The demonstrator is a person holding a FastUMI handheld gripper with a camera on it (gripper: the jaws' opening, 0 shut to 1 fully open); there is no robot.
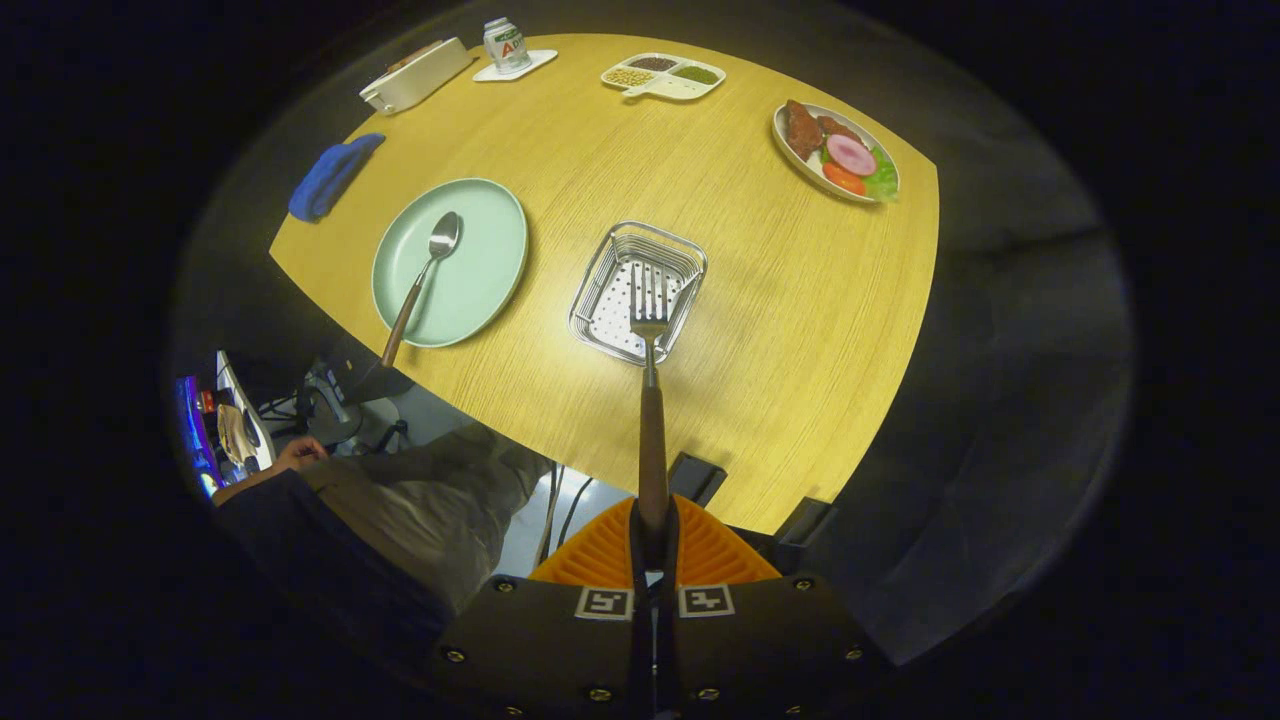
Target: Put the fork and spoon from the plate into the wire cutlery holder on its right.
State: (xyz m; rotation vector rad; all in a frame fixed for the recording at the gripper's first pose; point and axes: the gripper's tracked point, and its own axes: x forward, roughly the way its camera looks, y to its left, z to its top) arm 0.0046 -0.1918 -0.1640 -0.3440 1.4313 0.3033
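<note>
Tool [654, 525] is clamped tight on the fork [651, 400] handle, holding it up high with the prongs right over the wire holder [600, 275] on the desk [800, 320]. Spoon [425, 270] sits on the green plate [490, 250] just left of the holder, handle poking past the rim.

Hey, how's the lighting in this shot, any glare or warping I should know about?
Gripper view: bright light pools on the table around the wire holder, fading dark toward the edges; fisheye bends the table's rim; the fork in the hand-held gripper and the spoon stay sharp.
</note>
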